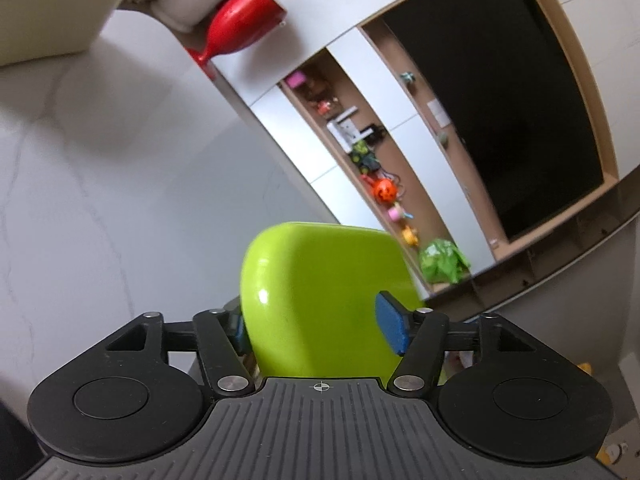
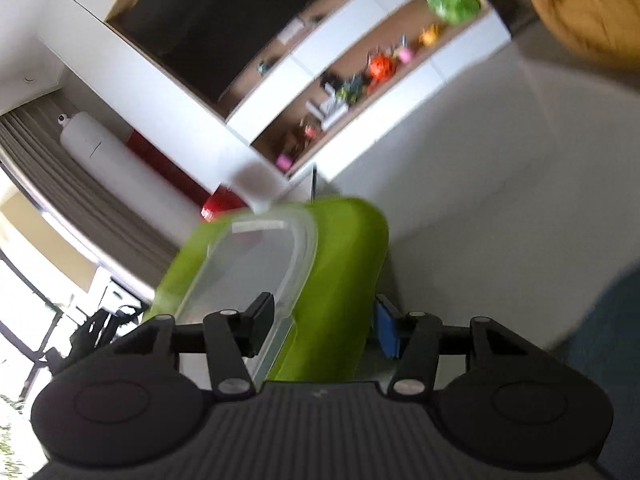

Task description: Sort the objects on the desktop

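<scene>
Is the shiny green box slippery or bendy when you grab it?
Probably stiff: the glossy lime-green plastic box keeps its rounded shape between the left gripper pads. Its shine suggests it could slip. With the clear lid, it looks light, but I can't see inside.

Left of the left claw (image 1: 316, 326) the counter (image 1: 100, 200) lies bare; far ahead-left stand a tub (image 1: 52, 20) and red vase (image 1: 240, 20). The green box (image 1: 320, 300) fills its jaws.
</scene>
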Available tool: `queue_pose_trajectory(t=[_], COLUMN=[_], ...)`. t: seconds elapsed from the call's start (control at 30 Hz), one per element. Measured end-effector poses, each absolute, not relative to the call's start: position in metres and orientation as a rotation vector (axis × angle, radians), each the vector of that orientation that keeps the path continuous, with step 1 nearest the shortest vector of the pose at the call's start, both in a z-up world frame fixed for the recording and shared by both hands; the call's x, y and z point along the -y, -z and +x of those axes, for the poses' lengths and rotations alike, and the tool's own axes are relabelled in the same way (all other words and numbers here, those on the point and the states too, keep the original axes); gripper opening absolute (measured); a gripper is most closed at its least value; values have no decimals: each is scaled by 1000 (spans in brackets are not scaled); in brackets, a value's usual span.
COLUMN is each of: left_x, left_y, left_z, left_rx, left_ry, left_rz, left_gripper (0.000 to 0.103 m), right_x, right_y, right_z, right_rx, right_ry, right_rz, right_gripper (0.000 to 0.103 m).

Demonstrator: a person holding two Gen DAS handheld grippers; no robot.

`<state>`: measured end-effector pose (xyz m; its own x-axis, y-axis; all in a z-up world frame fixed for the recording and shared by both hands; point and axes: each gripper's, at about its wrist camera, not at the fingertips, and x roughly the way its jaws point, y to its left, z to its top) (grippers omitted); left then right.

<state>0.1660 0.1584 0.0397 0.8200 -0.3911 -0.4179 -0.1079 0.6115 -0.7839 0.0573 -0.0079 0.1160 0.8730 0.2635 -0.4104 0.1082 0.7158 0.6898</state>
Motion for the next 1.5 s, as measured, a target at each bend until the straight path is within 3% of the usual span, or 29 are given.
queue_pose_trajectory(t=[0.13, 0.2, 0.27, 0.4, 0.57, 0.77, 0.87, 0.93, 1.03, 1.07, 1.13, 1.2, 1.37, 1.43, 1.47, 1.5], left_x=[-157, -159, -163, -176, -181, -175, -171, -169, -169, -169, -167, -163, -149, -151, -154, -158], left_y=[-37, -28, -17, -6, -9, -4, -2, -2, -2, -4, -11, -16, -9, -6, -6, -7], left_z=[153, 149, 146, 146, 143, 141, 140, 136, 133, 132, 129, 126, 121, 119, 119, 117], left_rx=[-630, -640, -652, -646, -613, -634, -676, -675, -649, -640, -624, -634, -689, -696, -691, -679], left_ry=[176, 182, 192, 187, 184, 157, 118, 90, 99, 104, 110, 118, 181, 178, 172, 165], left_rz=[-939, -966, -1003, -1055, -1070, -1047, -996, -952, -960, -958, -916, -872, -830, -838, -845, -855], left_gripper=[80, 91, 94, 95, 99, 99, 99, 99, 98, 97, 80, 80, 82, 88, 91, 93], right_x=[-5, -15, -26, -21, 1, -6, -18, -21, -22, -22, -20, -17, -12, -11, -11, -9], right_y=[-143, -149, -145, -124, -102, -105, -113, -119, -123, -123, -124, -128, -147, -149, -149, -148], right_z=[98, 124, 137, 113, 79, 66, 73, 73, 71, 70, 70, 72, 96, 107, 106, 104], right_rx=[-457, -454, -448, -390, -446, -485, -484, -474, -473, -473, -470, -465, -427, -434, -432, -422], right_ry=[-57, -5, 80, 60, -70, -101, -112, -129, -134, -132, -125, -119, -82, -4, 19, 34], right_rz=[704, 650, 615, 823, 960, 856, 820, 795, 780, 779, 791, 802, 708, 654, 645, 658], right_gripper=[55, 53, 53, 83, 83, 81, 75, 63, 60, 60, 58, 52, 52, 51, 52, 60])
